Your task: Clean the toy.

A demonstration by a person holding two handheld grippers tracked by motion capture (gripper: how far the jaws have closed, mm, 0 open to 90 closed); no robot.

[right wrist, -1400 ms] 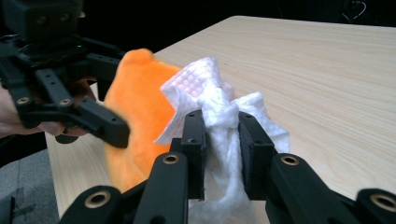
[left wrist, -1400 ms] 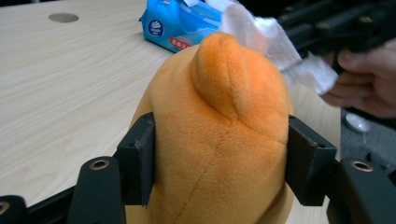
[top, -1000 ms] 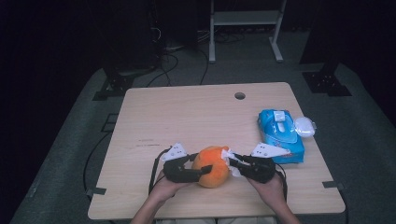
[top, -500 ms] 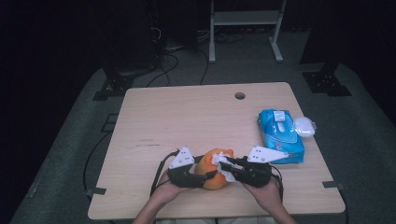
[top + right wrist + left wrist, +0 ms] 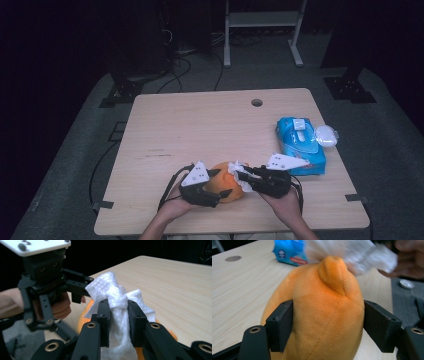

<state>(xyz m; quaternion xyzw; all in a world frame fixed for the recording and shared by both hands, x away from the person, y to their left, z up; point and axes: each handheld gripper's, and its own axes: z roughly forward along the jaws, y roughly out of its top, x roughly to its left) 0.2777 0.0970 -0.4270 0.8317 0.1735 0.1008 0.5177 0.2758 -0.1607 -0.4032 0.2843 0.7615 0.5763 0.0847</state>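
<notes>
Your right gripper has its jaws clamped on a bunched white wipe, which sticks up above the pads and hangs below them. Under the wipe there's an orange plush toy, mostly hidden. Your left gripper sits at the left edge, its white plate on top, your hand wrapped around it. Pale wooden table runs off to the right.

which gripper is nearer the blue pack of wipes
Right. The right gripper sits just left of the blue pack of wipes, holding a white wipe. The left gripper is farther off, beyond the orange plush toy.
</notes>
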